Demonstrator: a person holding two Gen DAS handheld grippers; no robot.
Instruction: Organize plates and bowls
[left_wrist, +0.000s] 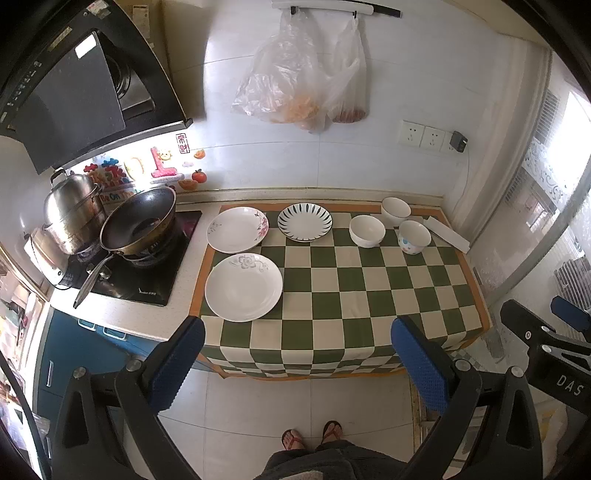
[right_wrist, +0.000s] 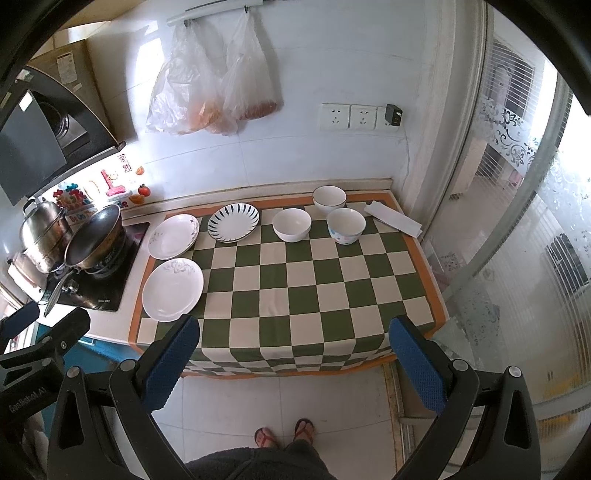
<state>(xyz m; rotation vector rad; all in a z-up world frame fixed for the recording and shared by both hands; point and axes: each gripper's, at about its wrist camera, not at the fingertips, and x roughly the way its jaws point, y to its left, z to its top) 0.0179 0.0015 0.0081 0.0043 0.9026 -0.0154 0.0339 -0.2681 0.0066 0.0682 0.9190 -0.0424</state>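
Fingers of both grippers spread wide, nothing between the blue pads. Left gripper (left_wrist: 297, 358) and right gripper (right_wrist: 293, 356) hang above the floor, short of the counter edge; neither touches anything.

Checked cloth (left_wrist: 332, 291) covers the counter ahead of both pairs of fingers; all the dishes sit on it.

Grey-flower plate (left_wrist: 243, 287): nearest, just beyond the left gripper's left finger. Pink-flower plate (left_wrist: 237, 229) behind it, rims close, contact uncertain. Striped plate (left_wrist: 305, 222) further right at the back, ahead of the left gripper's gap.

Three bowls, far back and toward the right fingers: plain bowl (right_wrist: 291, 225), dotted bowl (right_wrist: 346, 225), dark-rimmed bowl (right_wrist: 329, 198) hindmost. Apart from one another, near.

Handling, by judgement: glazed ceramic, rigid, slick, chips easily. Plates lie flat, so pinch the raised rim from the side; some weight hangs off the grip. Bowls lighter; take one wall, a finger inside and one outside. Set down softly when stacking.
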